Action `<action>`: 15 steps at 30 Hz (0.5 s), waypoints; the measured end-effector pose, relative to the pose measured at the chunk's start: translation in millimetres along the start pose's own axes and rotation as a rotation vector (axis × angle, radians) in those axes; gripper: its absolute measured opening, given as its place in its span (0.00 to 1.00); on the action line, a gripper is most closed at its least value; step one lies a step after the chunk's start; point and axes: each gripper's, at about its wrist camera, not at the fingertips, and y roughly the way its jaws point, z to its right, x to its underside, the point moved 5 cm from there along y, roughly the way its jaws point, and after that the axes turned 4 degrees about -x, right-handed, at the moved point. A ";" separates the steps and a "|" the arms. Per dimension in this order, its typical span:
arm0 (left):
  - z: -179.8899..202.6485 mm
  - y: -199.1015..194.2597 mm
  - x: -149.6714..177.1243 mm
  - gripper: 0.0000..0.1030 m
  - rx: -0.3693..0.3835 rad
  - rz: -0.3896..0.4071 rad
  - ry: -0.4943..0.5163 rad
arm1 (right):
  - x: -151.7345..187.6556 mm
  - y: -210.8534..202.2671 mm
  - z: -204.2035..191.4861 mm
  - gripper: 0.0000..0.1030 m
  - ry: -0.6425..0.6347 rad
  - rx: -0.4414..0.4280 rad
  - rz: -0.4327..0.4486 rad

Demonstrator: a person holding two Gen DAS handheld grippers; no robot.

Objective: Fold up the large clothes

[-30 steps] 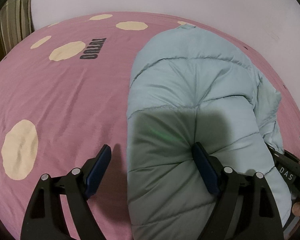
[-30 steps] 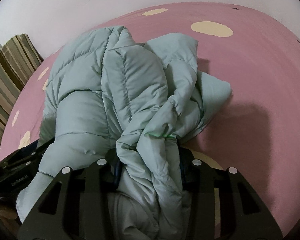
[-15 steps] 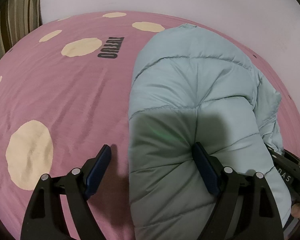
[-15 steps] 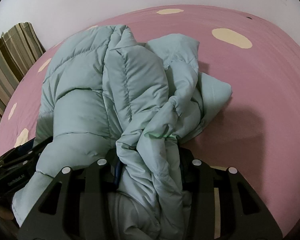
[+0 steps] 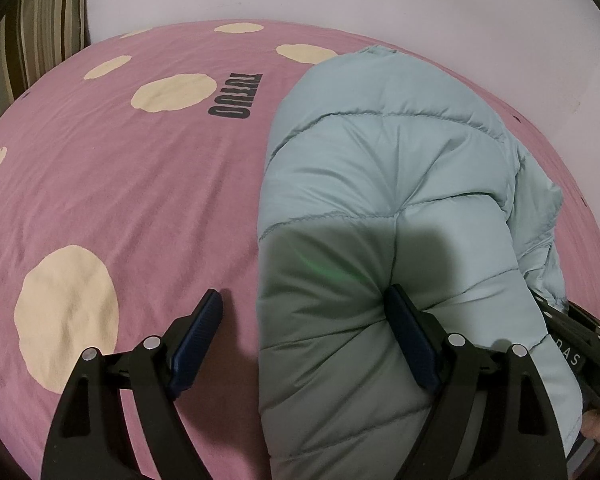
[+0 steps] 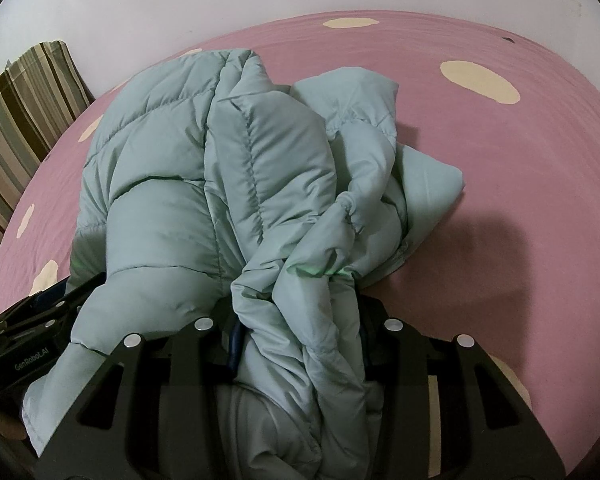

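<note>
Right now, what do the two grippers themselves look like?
Both are matte black angular frames with cut-out slots and round silver screw heads. The left gripper carries dark blue ribbed pads on its fingers. The right gripper shows blue only in slivers. White lettering marks their sides. No cables or sleeves show.

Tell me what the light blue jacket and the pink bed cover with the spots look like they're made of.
Jacket: likely thin nylon or polyester shell over puffy fill; stitched quilt lines, slight sheen, fine crinkles. Bed cover: probably matte woven cotton or a blend; soft wrinkles, no shine, cream spots that look printed.
</note>
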 end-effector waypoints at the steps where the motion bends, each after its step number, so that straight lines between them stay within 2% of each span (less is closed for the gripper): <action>1: 0.0 0.0 0.1 0.80 0.000 0.000 0.000 | 0.0 -0.1 0.1 0.39 0.000 0.000 0.000; 12: -0.2 -0.8 0.0 0.80 -0.005 -0.001 0.002 | 1.9 -2.0 4.4 0.40 0.005 -0.002 0.007; 15: 1.1 -2.5 -1.1 0.80 -0.016 0.000 0.007 | 2.2 -5.1 5.1 0.43 0.013 -0.003 0.014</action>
